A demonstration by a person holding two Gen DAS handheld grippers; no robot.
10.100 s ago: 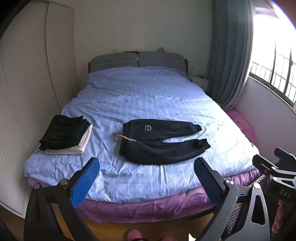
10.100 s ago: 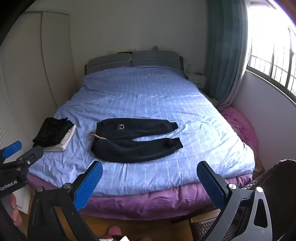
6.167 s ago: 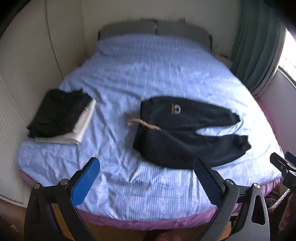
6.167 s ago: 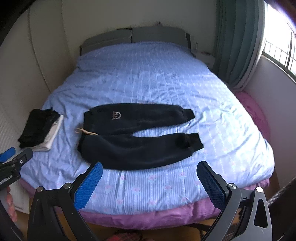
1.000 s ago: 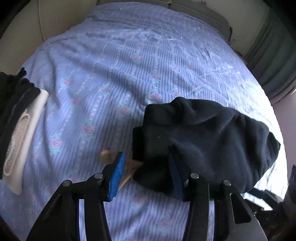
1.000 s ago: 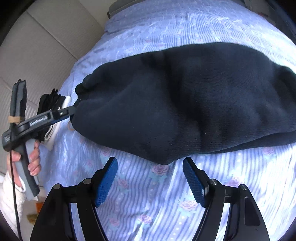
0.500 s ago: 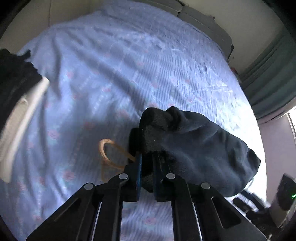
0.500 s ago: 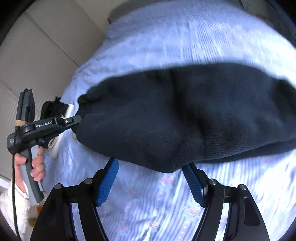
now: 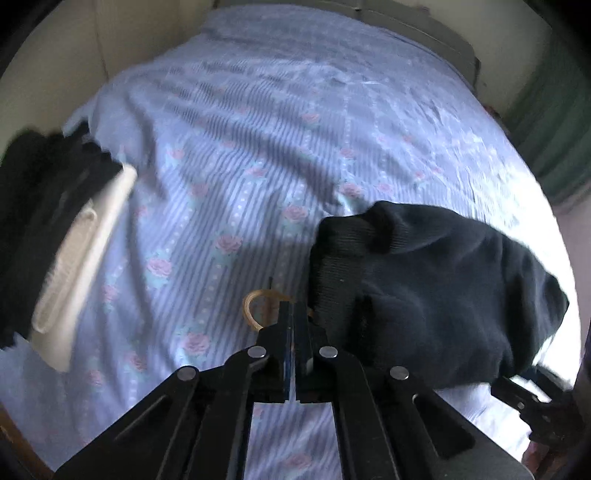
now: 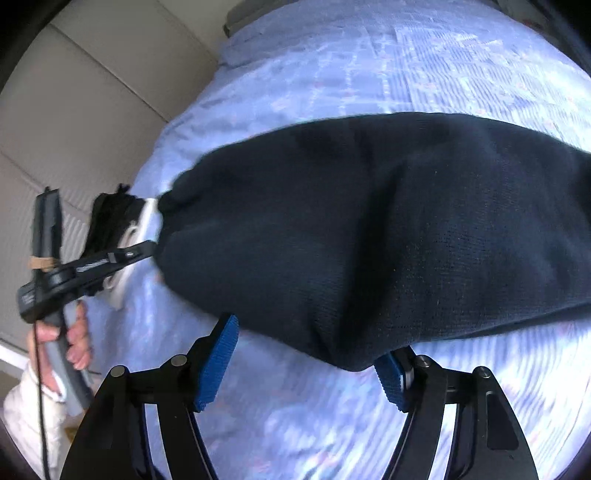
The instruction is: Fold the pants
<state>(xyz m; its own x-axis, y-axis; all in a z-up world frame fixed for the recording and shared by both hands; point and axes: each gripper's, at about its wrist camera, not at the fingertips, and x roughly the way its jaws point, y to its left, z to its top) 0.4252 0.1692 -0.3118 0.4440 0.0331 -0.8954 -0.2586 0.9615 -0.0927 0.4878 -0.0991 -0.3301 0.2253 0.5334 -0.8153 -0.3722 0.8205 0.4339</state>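
Observation:
The dark navy pants [image 9: 424,288] lie bunched on the blue floral bedsheet [image 9: 258,129], their tan drawstring [image 9: 255,302] looping out at the waistband. My left gripper [image 9: 294,317] is shut at the waistband edge, right by the drawstring; it also shows in the right wrist view [image 10: 147,251] at the pants' left end. In the right wrist view the pants [image 10: 369,229] fill the middle. My right gripper [image 10: 306,354] is open, its blue pads on either side of the near fold of a leg, the fabric edge between them.
A folded stack of black and cream clothes [image 9: 62,229] sits at the left edge of the bed. A grey headboard [image 9: 424,22] is at the far end, a green curtain [image 9: 554,110] to the right, and a beige padded wall [image 10: 74,110] on the left.
My left gripper has stayed shut at the waistband and lifted slightly. My right gripper has moved closer so the near fold of the leg now lies between its open pads.

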